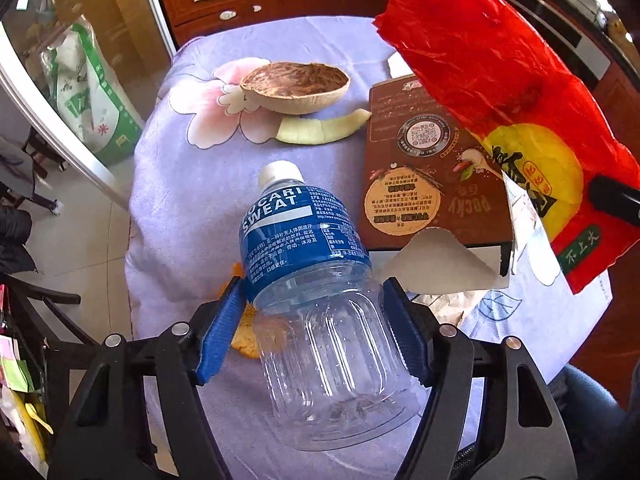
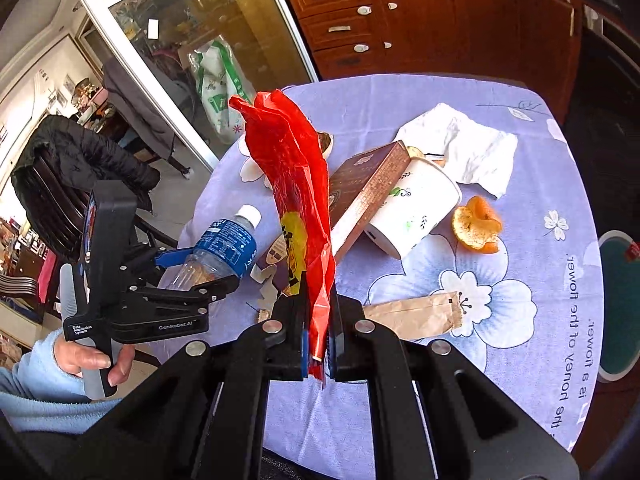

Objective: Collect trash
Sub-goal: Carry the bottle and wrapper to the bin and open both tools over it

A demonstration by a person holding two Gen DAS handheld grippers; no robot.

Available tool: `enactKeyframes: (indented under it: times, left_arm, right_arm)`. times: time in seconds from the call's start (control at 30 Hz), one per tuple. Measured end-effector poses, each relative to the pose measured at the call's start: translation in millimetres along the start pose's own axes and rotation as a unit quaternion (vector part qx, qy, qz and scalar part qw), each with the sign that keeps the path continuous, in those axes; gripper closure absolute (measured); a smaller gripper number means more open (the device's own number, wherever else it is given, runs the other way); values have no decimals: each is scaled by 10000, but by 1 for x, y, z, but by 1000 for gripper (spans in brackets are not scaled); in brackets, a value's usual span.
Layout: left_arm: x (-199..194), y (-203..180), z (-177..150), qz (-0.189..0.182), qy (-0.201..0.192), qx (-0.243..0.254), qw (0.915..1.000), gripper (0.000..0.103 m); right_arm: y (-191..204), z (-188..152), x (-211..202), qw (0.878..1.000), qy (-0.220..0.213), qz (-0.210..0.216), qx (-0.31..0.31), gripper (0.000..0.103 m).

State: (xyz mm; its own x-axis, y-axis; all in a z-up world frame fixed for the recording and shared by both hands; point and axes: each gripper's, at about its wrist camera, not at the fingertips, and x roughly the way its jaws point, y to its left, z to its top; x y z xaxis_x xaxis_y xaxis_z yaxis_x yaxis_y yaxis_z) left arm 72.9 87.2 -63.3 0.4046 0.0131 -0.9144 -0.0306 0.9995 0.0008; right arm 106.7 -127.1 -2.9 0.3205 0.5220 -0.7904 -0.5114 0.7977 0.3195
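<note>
our left hand-held gripper (image 1: 316, 312) has its blue pads clamped on the clear lower body of the empty plastic bottle (image 1: 308, 264), tilted with its cap pointing away, over the near-left edge of the desk (image 2: 500, 280). our right hand-held gripper (image 2: 319, 334) is pinched tight on the bottom edge of the red snack bag (image 2: 296, 184), which stands upright above it. on the flowered cloth lie the brown box (image 2: 360, 196), paper cup (image 2: 412, 208), orange peel (image 2: 476, 224), tissue (image 2: 464, 144) and brown wrapper (image 2: 416, 314).
</note>
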Motion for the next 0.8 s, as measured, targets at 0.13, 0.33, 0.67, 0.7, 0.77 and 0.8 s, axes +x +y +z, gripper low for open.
enactKeyframes:
  times: [0.13, 0.33, 0.67, 0.7, 0.77, 0.8]
  left_arm:
    - [-25, -6, -2, 56, -312, 48, 9995, 32]
    - [-62, -35, 10, -78, -795, 390, 9960, 32]
    - [-82, -143, 57, -829, -1268, 1409, 9784, 32]
    - [-82, -156, 62, -915, -1290, 1507, 9758, 32]
    - [-77, -179, 72, -1105, -1304, 1667, 9711, 32]
    - [-77, -192, 75, -1201, -1295, 1738, 9688, 32]
  right_arm:
    - [-7, 0, -11, 9998, -178, 19, 105, 97]
    - [-31, 0, -35, 9979, -523, -60, 383, 97]
    - [-115, -19, -108, 9827, -1207, -727, 1199, 97]
    - [-127, -22, -116, 9797, -1273, -827, 1310, 97]
    - [-153, -32, -131, 9722, -1389, -1033, 1575, 97]
    - [-167, -38, -138, 9681, -1424, -1130, 1723, 97]
